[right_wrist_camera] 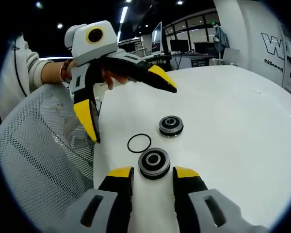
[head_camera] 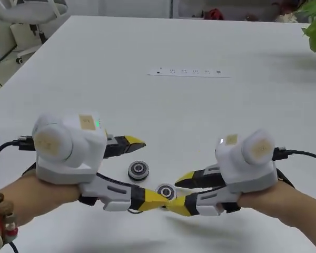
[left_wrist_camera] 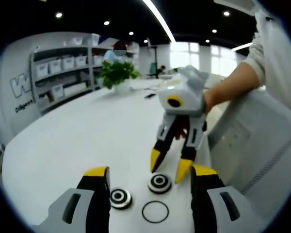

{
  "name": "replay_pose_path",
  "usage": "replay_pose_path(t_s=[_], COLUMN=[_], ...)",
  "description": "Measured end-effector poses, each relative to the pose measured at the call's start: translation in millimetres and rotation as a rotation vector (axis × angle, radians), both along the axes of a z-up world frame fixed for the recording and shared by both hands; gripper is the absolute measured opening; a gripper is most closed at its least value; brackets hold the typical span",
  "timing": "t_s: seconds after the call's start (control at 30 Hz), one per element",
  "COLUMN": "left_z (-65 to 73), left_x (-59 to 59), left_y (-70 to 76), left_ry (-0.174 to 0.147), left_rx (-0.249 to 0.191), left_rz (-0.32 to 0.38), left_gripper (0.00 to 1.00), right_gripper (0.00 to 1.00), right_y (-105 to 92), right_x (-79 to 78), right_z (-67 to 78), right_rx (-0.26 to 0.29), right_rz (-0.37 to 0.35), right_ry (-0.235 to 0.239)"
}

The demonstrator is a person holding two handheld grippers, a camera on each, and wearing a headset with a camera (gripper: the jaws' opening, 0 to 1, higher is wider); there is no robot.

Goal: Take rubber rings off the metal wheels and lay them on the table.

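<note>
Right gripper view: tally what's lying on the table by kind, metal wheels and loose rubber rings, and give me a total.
Metal wheels: 2
Loose rubber rings: 1
Total: 3

table: smooth matt white | wheels: glossy metal | ring: matt black rubber

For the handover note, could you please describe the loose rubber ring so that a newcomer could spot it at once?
On the white table, look towards its near edge, where two metal wheels sit. The rubber ring lies flat beside them: a thin, empty black hoop, whereas each wheel is a thick disc with a hub.
</note>
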State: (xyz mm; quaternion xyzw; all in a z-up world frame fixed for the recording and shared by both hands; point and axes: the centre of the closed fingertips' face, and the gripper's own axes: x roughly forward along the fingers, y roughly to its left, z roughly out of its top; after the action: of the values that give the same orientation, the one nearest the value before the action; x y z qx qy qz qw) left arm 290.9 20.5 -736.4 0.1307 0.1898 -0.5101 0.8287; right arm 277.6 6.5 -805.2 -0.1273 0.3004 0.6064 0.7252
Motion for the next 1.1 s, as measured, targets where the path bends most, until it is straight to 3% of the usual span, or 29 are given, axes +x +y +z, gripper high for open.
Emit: replay_pose_path(t_s=[0.13, 0.5, 0.7, 0.93, 1.03, 1.1], left_z=[4.5, -18.6, -47.5, -52.6, -58.7, -57.7], left_x=[5.6, 2.8, -6.9, -0.3, -8.5, -8.4], left_y=[-2.2, -22.5, -16.9, -16.4, -16.6, -18.7], left_ry=[0.005, 0.007, 0.032, 0.041, 0.059, 0.054], left_rx=[-0.051, 0.016, 0.092, 0.085, 0.099, 0.097], left_rz=[0.031, -0.037, -0.087, -0.065, -0.089, -0.094], left_gripper=[0.57, 0.45, 0.33, 0.25, 0.18, 0.16], right_gripper=[0.26, 0.21, 0.19, 0.17, 0.17, 0.16], right_y=[-2.8, -2.7, -4.0, -4.0, -4.9, -5.1], right_x=[0.6, 1.1, 3.2, 2.0, 2.5, 2.7], right_z=[-3.5, -6.1, -7.8, -8.2, -8.1, -8.2], right_rx=[-0.016, -0.027, -0.030, -0.029, -0.026, -0.027], right_rz=[0.005, 0.010, -0.001, 0.009, 0.009, 0.009], right_ry=[-0.009, -0.025, -0.031, -0.042, -0.043, -0.043])
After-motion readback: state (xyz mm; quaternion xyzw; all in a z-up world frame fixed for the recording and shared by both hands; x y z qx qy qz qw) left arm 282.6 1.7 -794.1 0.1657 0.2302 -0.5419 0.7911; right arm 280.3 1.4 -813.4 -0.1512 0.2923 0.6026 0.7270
